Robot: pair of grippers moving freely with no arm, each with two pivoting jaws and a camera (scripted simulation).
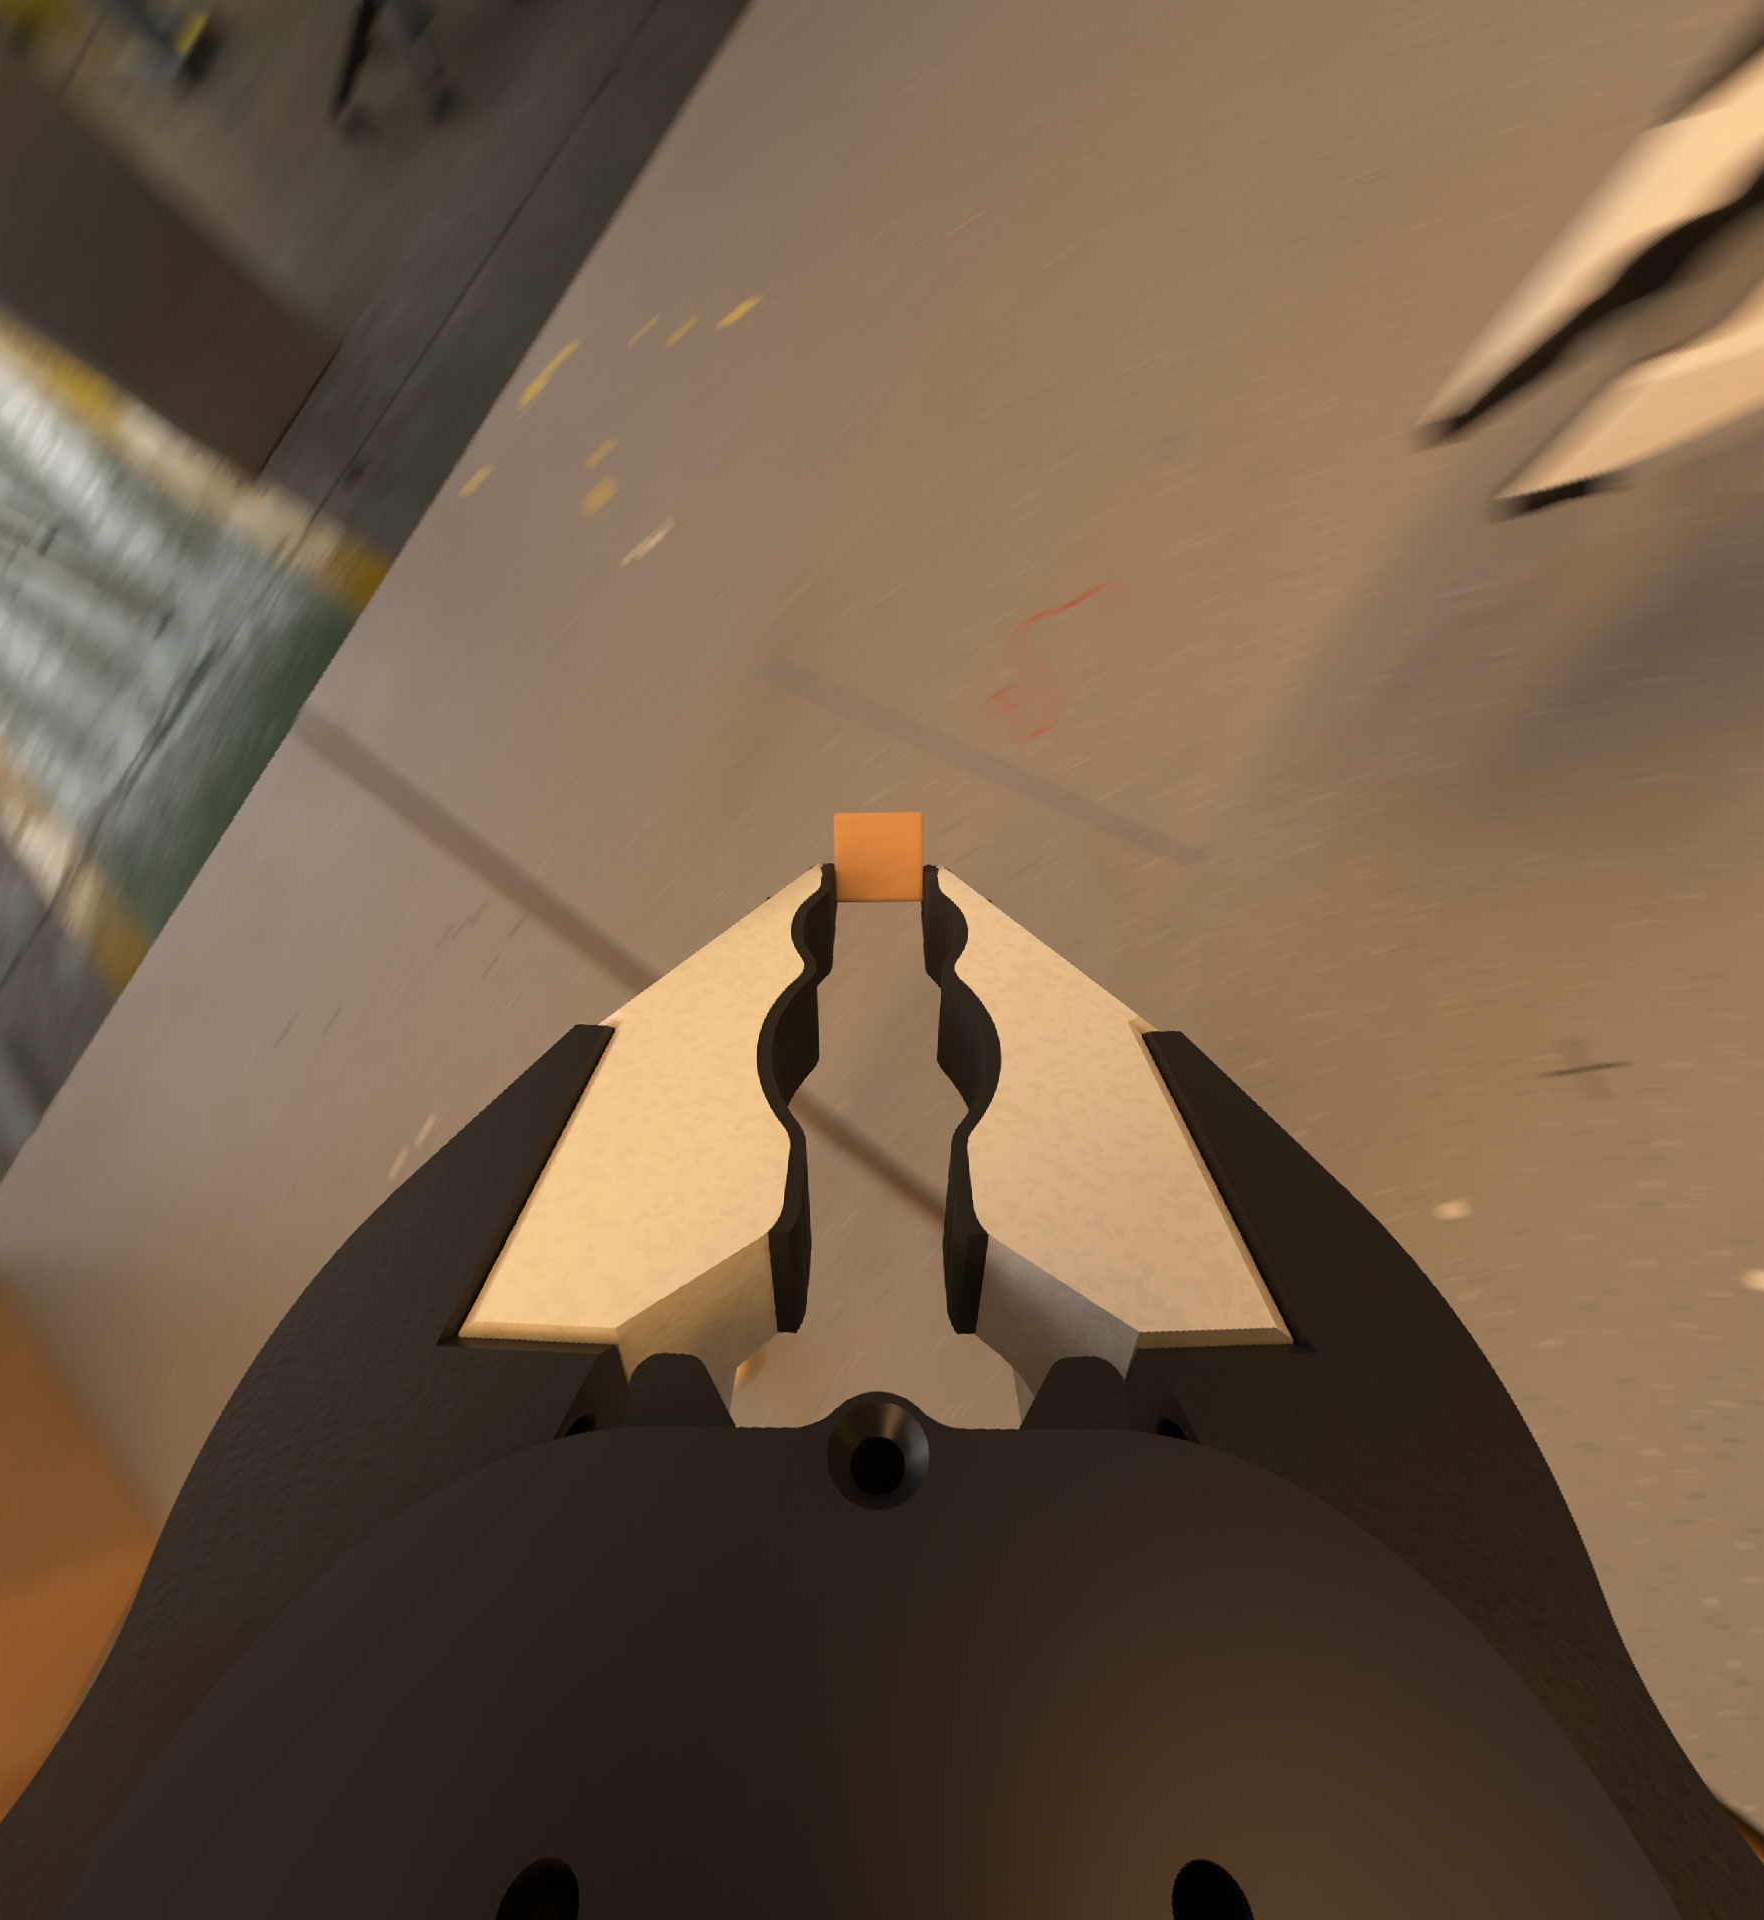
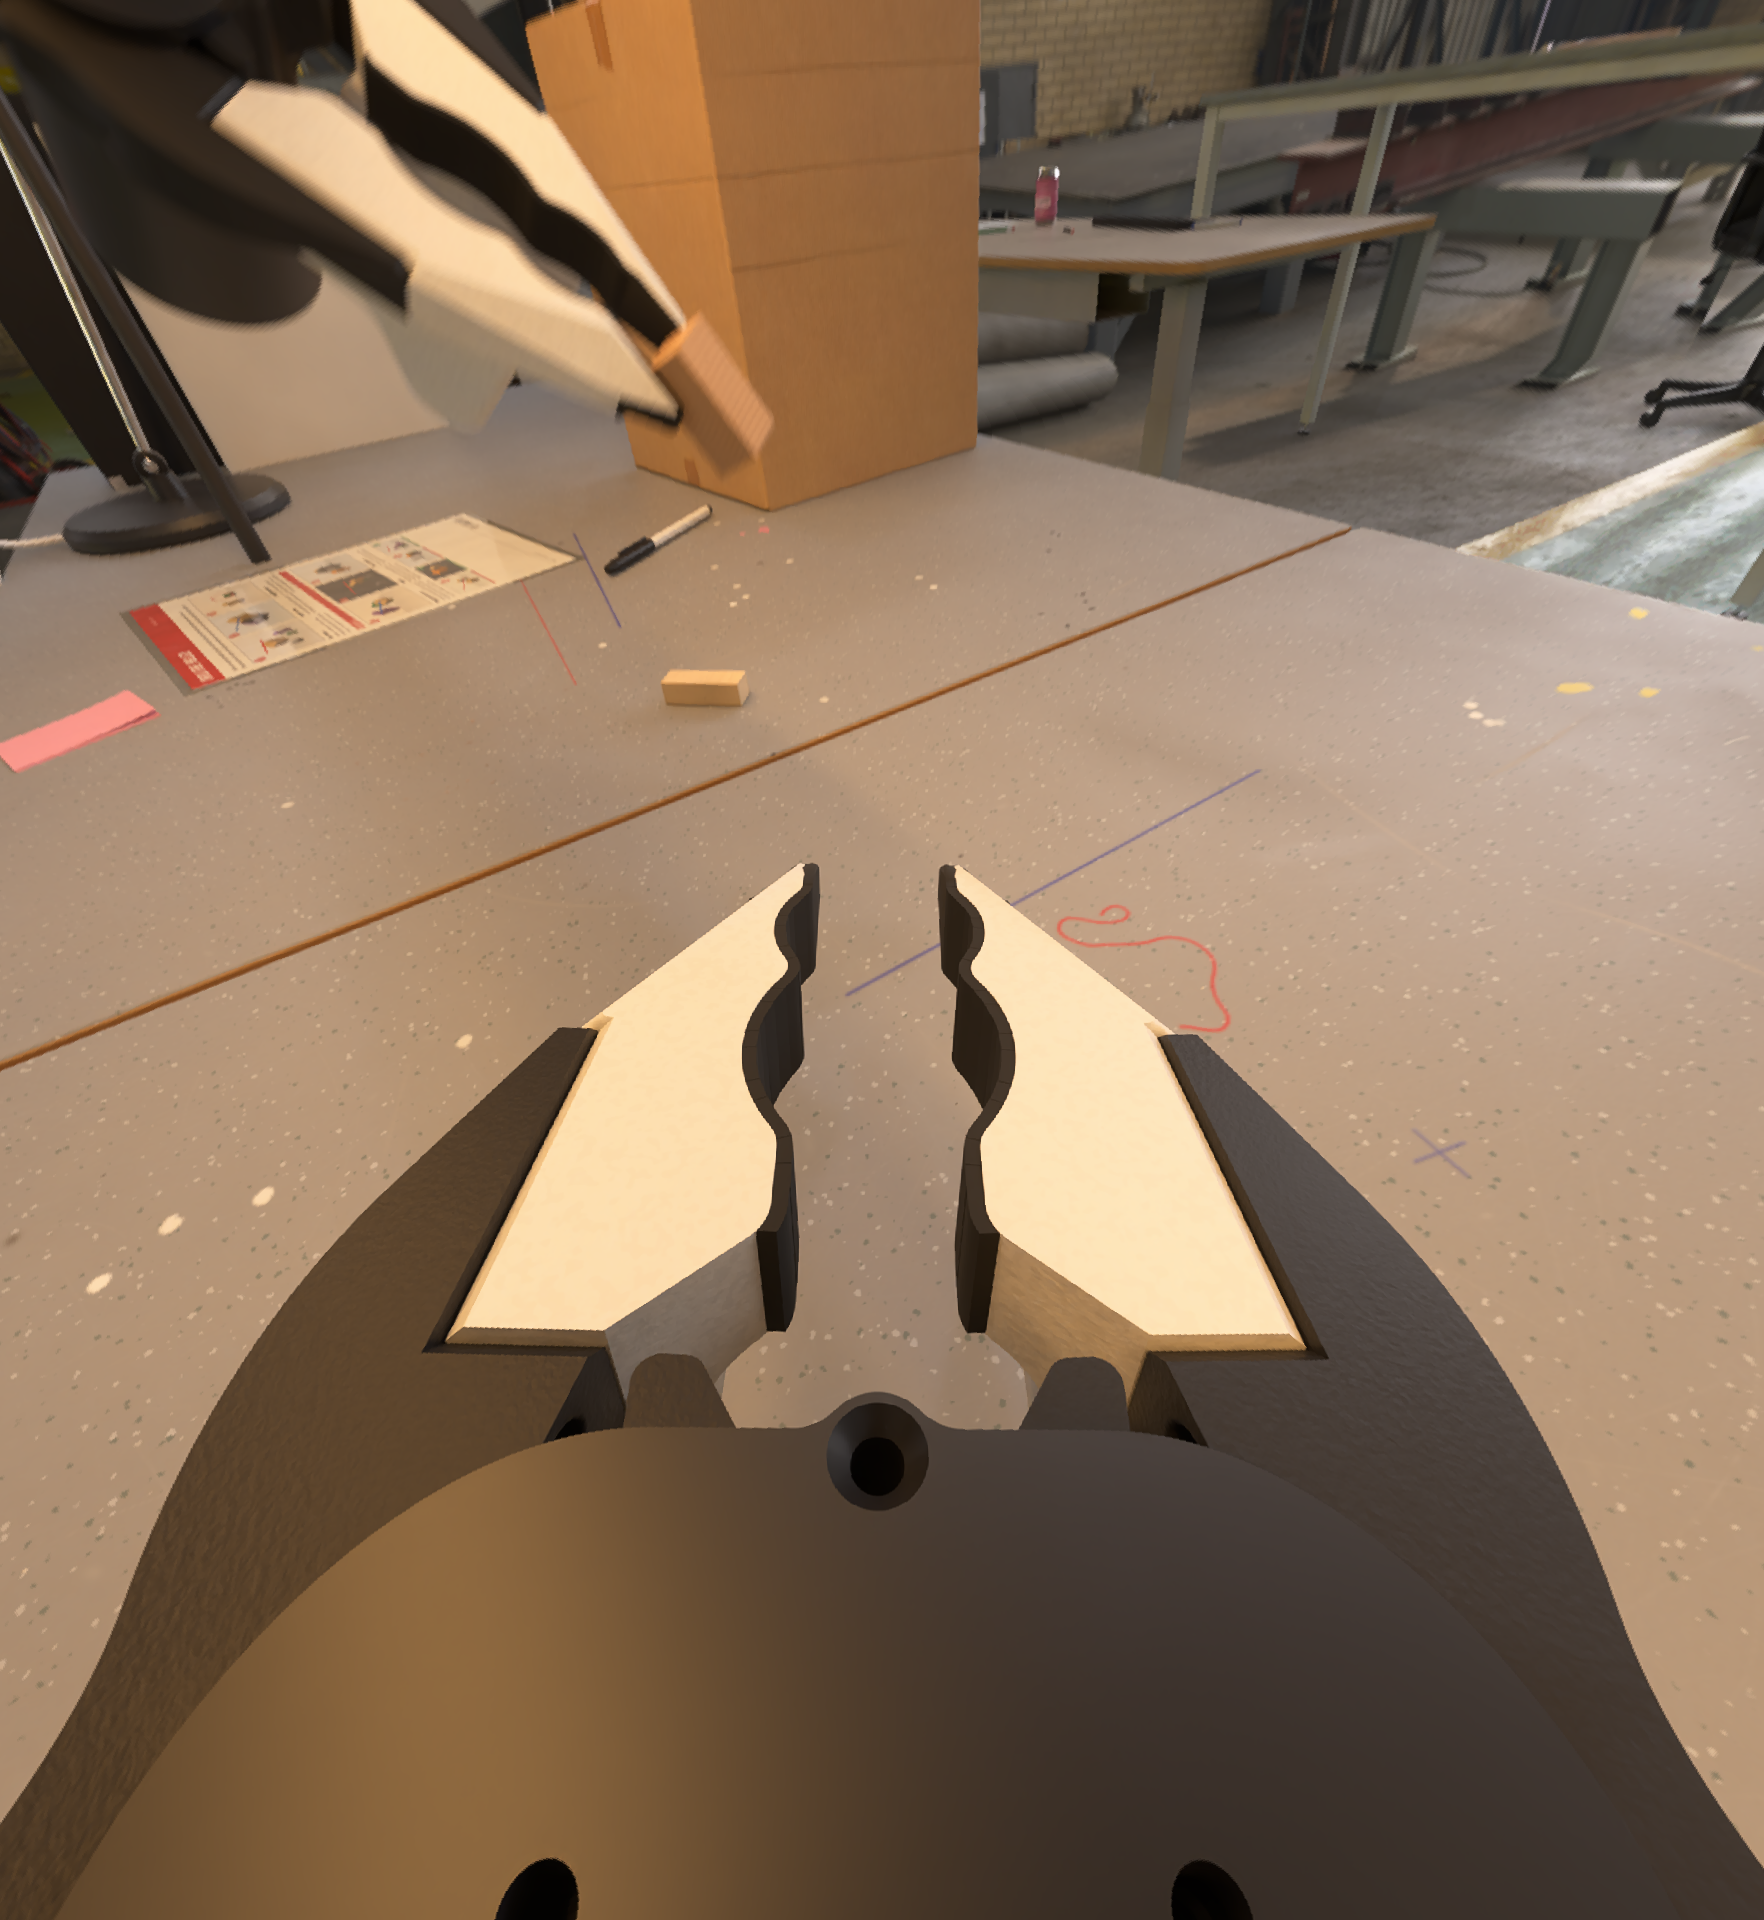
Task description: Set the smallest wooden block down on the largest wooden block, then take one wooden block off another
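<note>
My left gripper [image 1: 878, 878] is shut on a wooden block [image 1: 878, 854], held at its fingertips high above the grey table [image 1: 1273, 260]; the view is blurred. In the right wrist view the same left gripper [image 2: 665, 379] hangs at the upper left with that block [image 2: 717, 390] in its tips, in front of a cardboard box. A pale wooden block [image 2: 704, 687] lies flat on the table [image 2: 1480, 831] beyond the seam. My right gripper [image 2: 878, 878] is open and empty, low over the table. The right gripper also shows in the left wrist view [image 1: 1470, 457], at the upper right.
A tall cardboard box [image 2: 816, 229] stands at the back of the table. A black marker [image 2: 658, 539], a printed sheet [image 2: 348, 597], a pink note [image 2: 75, 729] and a lamp base [image 2: 177, 511] lie at the back left. The table edge [image 2: 1584, 566] runs along the right.
</note>
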